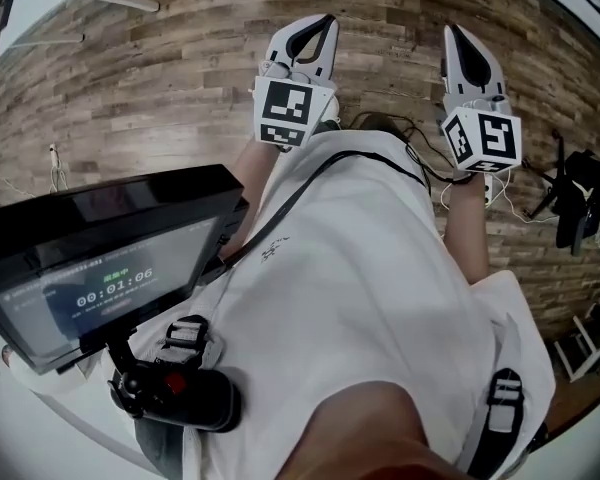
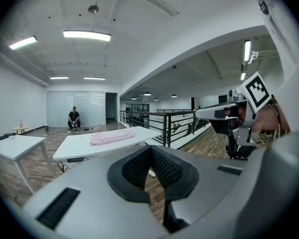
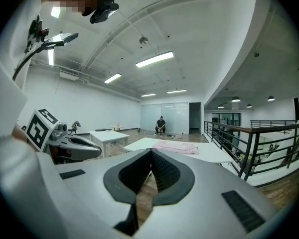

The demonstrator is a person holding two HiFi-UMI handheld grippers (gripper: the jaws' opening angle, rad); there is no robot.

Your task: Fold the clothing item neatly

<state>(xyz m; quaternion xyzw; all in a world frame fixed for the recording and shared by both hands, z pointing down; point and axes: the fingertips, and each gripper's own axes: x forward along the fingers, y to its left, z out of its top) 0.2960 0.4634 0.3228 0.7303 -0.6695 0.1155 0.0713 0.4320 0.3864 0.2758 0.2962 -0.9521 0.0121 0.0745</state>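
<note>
Head view: white shirt (image 1: 360,268) + monitor (image 1: 110,258) block much of the floor. 2 grippers: left tongs (image 1: 320,23), right tongs (image 1: 452,33), both closed, empty. Gripper views only: 1 pink garment (image 2: 112,136) bunched on far counter (image 2: 74,147), 2nd counter (image 2: 15,146) beside it; detail too small.

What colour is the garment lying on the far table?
Pale pink. The garment shows best in the left gripper view.
</note>
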